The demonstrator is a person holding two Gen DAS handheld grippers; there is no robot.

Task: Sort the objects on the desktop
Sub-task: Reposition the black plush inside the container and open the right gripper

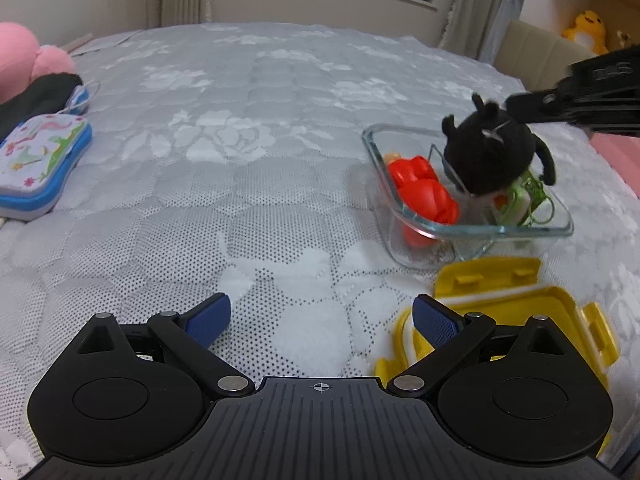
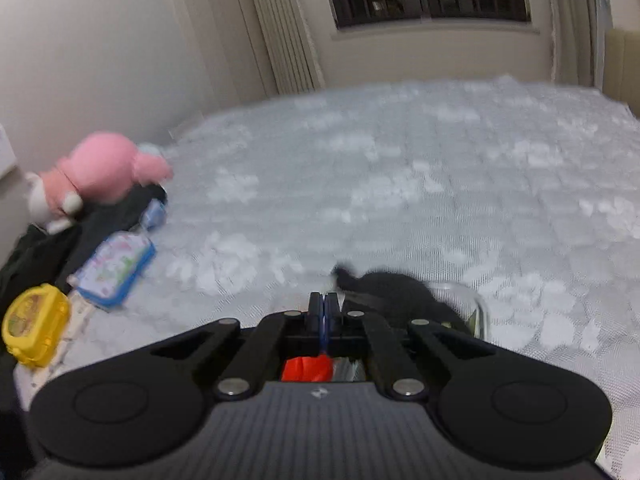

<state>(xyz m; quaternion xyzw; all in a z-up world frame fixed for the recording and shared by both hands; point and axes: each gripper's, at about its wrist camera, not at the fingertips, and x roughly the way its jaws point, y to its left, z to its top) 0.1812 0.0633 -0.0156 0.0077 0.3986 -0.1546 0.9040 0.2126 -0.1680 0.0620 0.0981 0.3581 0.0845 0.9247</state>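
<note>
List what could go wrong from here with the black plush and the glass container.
1. The black plush toy sits high on the divider of the glass container, above the rim; it may topple out.
2. The yellow lid may not close over it.
3. The right gripper, shut and close by, could knock the plush toy.

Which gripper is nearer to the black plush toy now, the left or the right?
Right. The right gripper is just above the black plush toy in the glass container; the left gripper is apart, lower on the bed.
</note>
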